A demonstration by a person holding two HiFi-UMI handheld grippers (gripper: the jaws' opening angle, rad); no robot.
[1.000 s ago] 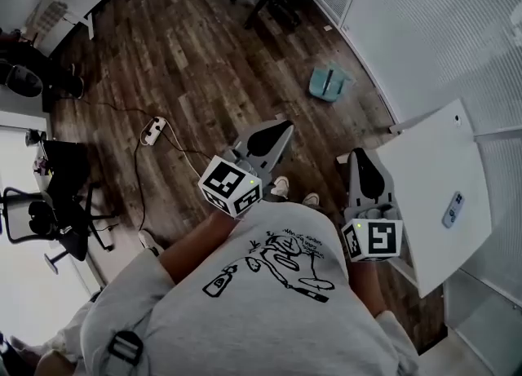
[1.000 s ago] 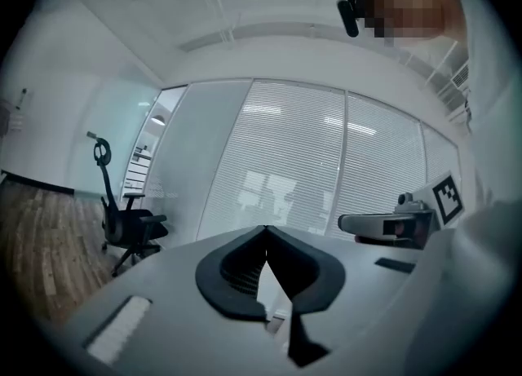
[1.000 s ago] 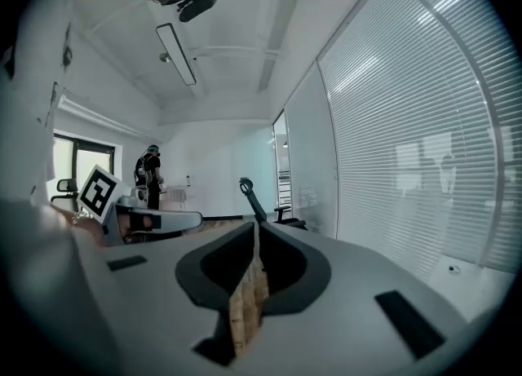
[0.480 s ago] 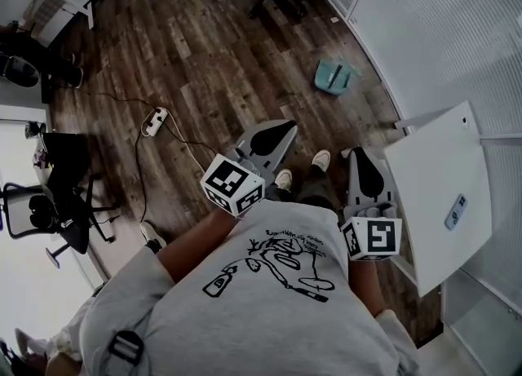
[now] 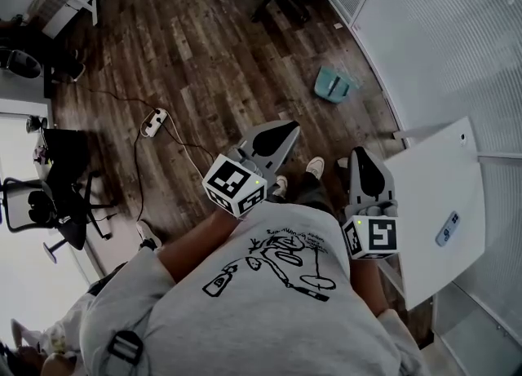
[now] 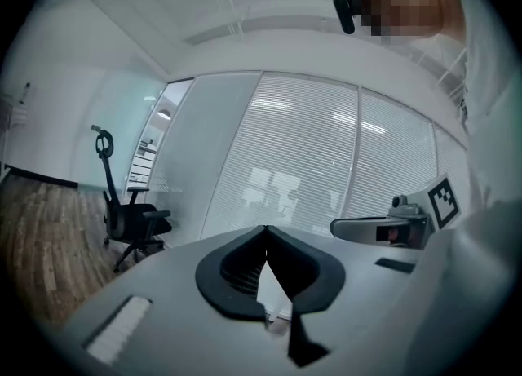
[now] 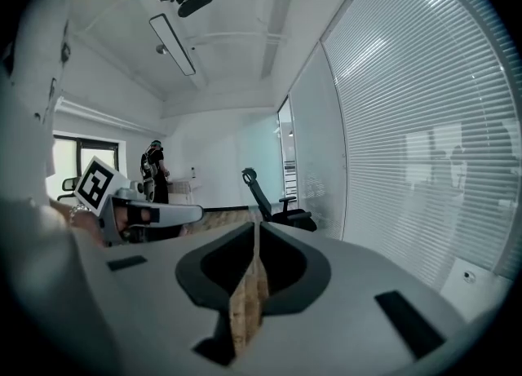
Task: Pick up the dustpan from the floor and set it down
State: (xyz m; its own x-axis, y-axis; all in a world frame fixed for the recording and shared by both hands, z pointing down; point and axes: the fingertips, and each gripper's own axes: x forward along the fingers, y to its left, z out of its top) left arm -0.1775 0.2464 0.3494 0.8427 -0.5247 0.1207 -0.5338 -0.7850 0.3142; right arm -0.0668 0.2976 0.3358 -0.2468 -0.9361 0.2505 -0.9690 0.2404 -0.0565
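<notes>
While the person holds both tools out level in front of the chest, neither carries anything. The left tongs (image 5: 285,128) have their jaws closed tip to tip with nothing between them. The right tongs (image 5: 360,154) are closed just the same and are also empty. The two point roughly the same way, side by side and a little apart, each with its marker cube (image 5: 234,185) close to the person's grey T-shirt (image 5: 269,309). Below and between them a pair of pale shoes (image 5: 314,168) shows on the wooden floor (image 5: 204,48).

Just beside the right tongs, on their outer side, is a white bench (image 5: 432,195). A small pale device (image 5: 447,227) lies on it towards the far edge.

The teal dustpan (image 5: 334,85) lies on the floor ahead of the tongs and well apart from both. It is near the foot of the glass wall (image 5: 440,32) with its lowered blinds. Neither tool touches it.

Off to the left a white power strip (image 5: 155,121) sits on the boards, with a dark cable (image 5: 139,179) trailing from it. Farther left, a black office chair (image 5: 45,207) stands at the edge of the room. Seen from the right tongs, another person (image 7: 153,172) stands far back by a window.
</notes>
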